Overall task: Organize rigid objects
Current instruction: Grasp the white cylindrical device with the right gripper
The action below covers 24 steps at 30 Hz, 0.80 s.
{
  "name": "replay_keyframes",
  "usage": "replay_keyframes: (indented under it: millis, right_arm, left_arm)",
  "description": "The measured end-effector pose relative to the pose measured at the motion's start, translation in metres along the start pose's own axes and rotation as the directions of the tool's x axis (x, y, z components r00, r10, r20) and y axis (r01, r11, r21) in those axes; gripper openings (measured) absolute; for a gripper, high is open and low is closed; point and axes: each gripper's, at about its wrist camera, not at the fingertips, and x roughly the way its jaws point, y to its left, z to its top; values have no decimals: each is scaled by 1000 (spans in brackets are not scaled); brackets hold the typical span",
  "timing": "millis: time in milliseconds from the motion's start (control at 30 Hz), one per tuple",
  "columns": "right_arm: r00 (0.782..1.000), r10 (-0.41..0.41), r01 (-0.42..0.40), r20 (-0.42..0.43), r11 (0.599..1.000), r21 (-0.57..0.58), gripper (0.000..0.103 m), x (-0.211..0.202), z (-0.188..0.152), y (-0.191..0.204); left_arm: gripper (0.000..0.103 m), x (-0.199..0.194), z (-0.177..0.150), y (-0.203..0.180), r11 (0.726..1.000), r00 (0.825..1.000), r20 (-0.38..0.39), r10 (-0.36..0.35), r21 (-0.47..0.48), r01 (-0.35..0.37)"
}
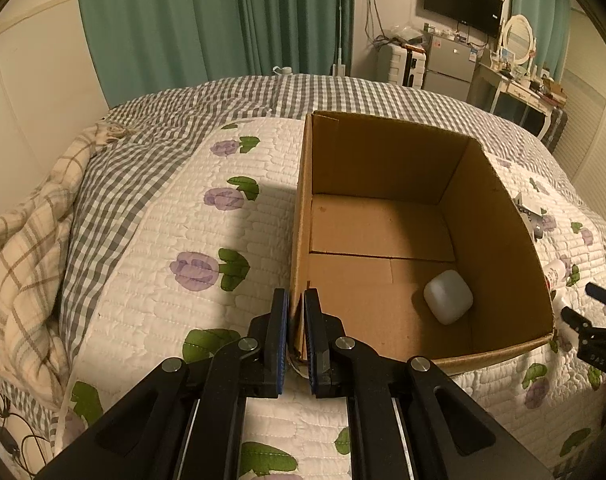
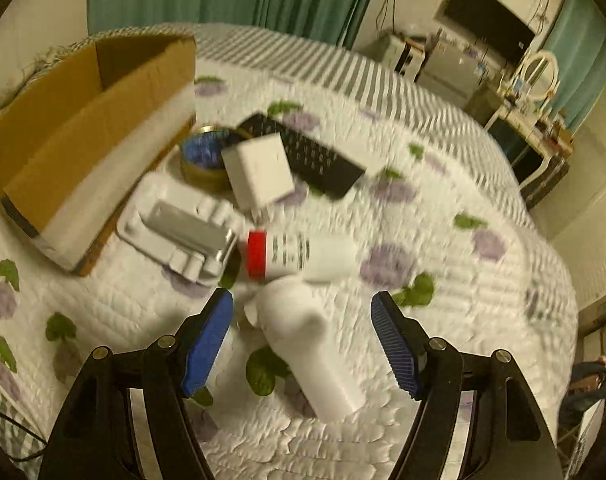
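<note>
On bottle (image 2: 299, 256), unreadable dark print.

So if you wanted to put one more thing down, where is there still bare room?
Inside the cardboard box, most of the floor is bare; only a small white case sits near its right wall. The quilt left of the box is bare too. Right of the box it is crowded: remote, tin, charger, bottles.
</note>
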Motion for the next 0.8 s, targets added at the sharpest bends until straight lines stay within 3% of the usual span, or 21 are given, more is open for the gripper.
replay_keyframes:
  millis: [133,500,567,800]
  right_arm:
    - [999,37,-36,-34,999,29,71,14,-2,-2]
    - [988,26,-22,-151,999,30,68,45,-8,1]
    - [987,36,-33,-156,999,22,59,47,-8,3]
    - [992,-7,7,-127,1000,-3,57,40,-8,9]
  left_arm:
    - [8,0,0,-1,1000,1000,-2,2,-1,-2]
    - [8,0,0,-1,1000,1000,-2,2,-1,-2]
    - [8,0,0,-1,1000,1000,-2,2,-1,-2]
    - [8,0,0,0,1000,1000,-5,-4,-2,4]
